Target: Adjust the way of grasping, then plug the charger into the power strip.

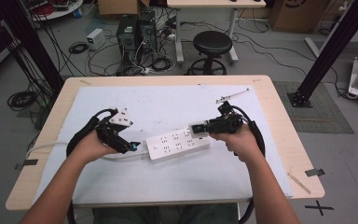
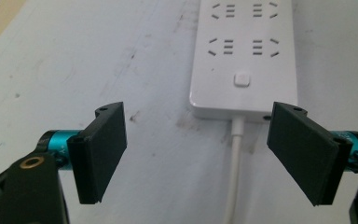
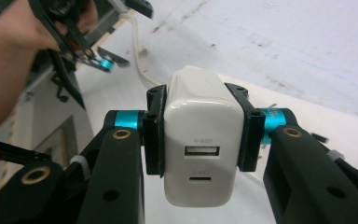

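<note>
While the right gripper (image 3: 199,135) pinched a white USB charger (image 3: 200,149) between its two black jaws, the charger's face with one rectangular port and one small oval port pointed back at the right gripper view's camera. Both jaws pressed flat against the charger's sides, and the block stood upright between them. From the high view, that right gripper (image 1: 196,129) hung just above the right end of a white power strip (image 1: 177,144), which lay at a slight slant near the middle of the pale mat (image 1: 168,182) covering the wooden table (image 1: 279,116).

The left gripper (image 2: 196,151) stood with its jaws spread wide and nothing between them. Its view looked along the strip (image 2: 242,60) from the cable end: the switch button (image 2: 242,79) sat near that end, socket rows ran beyond it, and the white cable (image 2: 234,163) led out of the strip toward the camera, passing between the open jaws without touching them. In the high view the left gripper (image 1: 133,146) sat just beside the strip's left end, apparently above the cable, though the contact was hard to judge there.

A thin metal rod-like piece (image 1: 232,95) lay on the mat's far right part, well apart from the strip.
</note>
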{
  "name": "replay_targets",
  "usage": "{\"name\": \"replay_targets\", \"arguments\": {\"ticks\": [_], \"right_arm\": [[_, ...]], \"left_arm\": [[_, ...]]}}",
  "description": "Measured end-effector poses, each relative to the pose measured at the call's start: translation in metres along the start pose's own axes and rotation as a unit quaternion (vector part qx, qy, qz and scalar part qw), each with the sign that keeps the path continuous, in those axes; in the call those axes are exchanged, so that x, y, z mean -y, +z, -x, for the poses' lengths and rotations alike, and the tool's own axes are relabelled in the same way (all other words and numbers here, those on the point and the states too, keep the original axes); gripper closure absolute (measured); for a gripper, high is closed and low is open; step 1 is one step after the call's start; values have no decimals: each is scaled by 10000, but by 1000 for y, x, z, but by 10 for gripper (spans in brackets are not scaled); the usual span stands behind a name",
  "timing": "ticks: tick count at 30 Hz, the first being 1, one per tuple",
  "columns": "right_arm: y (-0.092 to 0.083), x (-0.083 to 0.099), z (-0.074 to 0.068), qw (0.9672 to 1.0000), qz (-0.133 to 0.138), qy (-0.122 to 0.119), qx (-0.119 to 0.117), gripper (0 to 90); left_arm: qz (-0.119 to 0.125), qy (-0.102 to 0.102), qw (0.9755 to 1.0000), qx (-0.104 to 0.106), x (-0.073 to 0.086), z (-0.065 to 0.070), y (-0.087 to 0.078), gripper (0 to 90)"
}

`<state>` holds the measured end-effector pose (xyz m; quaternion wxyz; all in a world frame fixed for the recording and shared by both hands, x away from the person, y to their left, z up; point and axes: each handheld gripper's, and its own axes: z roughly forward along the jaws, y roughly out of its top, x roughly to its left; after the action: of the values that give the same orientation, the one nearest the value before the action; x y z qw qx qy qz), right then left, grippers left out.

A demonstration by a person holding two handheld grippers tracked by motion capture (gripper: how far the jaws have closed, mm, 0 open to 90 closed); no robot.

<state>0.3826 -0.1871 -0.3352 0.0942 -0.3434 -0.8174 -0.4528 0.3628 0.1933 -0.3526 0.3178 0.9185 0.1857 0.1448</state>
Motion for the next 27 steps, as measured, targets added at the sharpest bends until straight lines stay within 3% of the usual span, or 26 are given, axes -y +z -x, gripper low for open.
{"name": "replay_targets", "arguments": {"ticks": [2,3,8,15,21,27], "right_arm": [[-3,-1,1,10000,-1,13,63,632],[-5,-1,2,9999,-3,21,141,632],[-7,-1,4,9997,-36,31,248,632],[-7,-8,6,9993,-154,-40,330,633],[-13,-16,7,9988,-204,-88,427,632],[-15,-24,9,9980,-298,-188,532,632]], "left_arm": [[-14,-39,10000,29,1,-5,-4,198],[-16,-85,10000,39,3,-14,-10,198],[35,-159,9999,-10,6,-23,-17,198],[52,-143,9999,72,8,-26,-17,198],[67,-253,9996,77,9,-27,-16,198],[63,-194,9998,73,9,-26,-17,198]]}}
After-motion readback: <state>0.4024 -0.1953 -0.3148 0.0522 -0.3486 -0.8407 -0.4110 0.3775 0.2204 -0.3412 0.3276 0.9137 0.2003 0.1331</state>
